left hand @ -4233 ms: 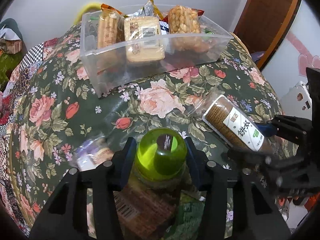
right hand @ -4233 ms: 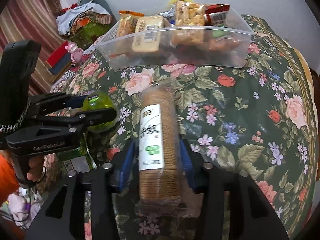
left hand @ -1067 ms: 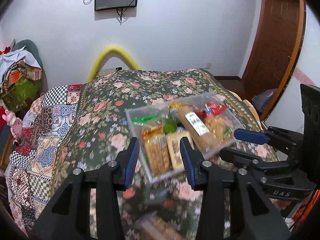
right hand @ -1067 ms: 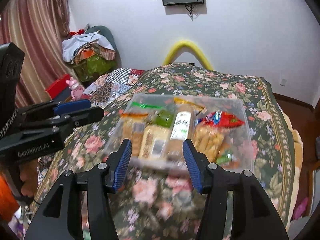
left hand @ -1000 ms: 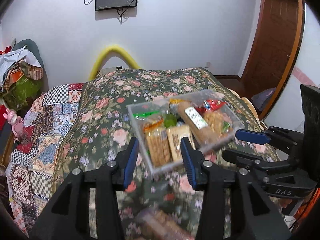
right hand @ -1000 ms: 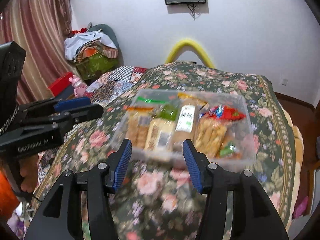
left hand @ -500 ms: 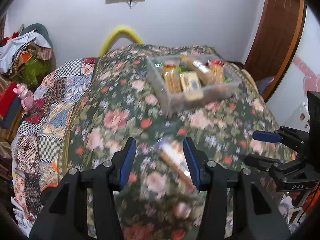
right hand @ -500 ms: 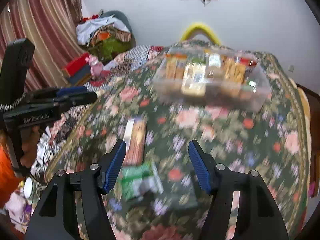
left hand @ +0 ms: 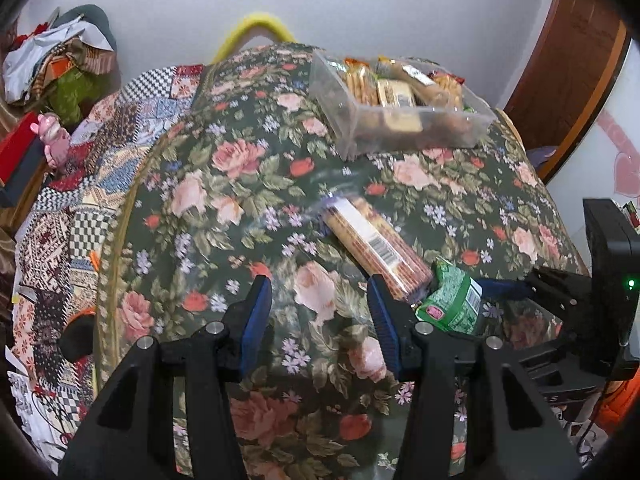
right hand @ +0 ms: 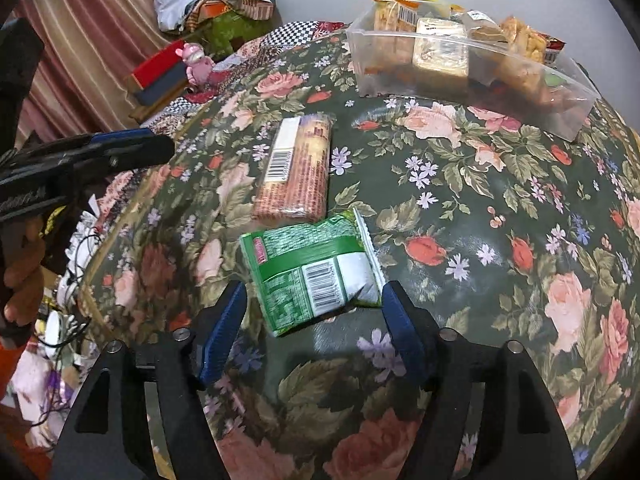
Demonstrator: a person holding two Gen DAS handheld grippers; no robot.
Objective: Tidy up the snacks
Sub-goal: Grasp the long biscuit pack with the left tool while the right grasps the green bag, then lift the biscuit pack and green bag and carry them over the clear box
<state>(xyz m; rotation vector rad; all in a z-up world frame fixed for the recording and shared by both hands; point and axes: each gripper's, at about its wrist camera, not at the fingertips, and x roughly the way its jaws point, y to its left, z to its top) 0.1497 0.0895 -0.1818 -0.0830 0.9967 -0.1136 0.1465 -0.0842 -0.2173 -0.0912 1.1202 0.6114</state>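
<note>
A clear plastic bin [left hand: 336, 120] full of snack packs stands at the far side of the floral table. In front of it lies a long biscuit pack [left hand: 376, 244] with a green snack packet [left hand: 452, 300] at its near end. My left gripper [left hand: 320, 312] hovers open over bare cloth just left of the biscuit pack, nothing between its fingers. In the right wrist view the green packet [right hand: 316, 272] lies between the jaws of my right gripper [right hand: 314, 304], which are opening and do not press it. The biscuit pack [right hand: 296, 172] and the bin [right hand: 572, 120] lie beyond.
The floral tablecloth [left hand: 240, 168] drops off at the left onto a patchwork cover [left hand: 80, 208]. Piled clothes [right hand: 216, 4], a pink toy [right hand: 196, 62] and a red box [right hand: 156, 68] sit beyond that edge. A wooden door [left hand: 568, 52] stands at the right. A hand [right hand: 20, 276] holds the left gripper.
Both grippers have come down and back from above the bin to the near part of the table. The biscuit pack and green packet came into view. The right jaws stand wider.
</note>
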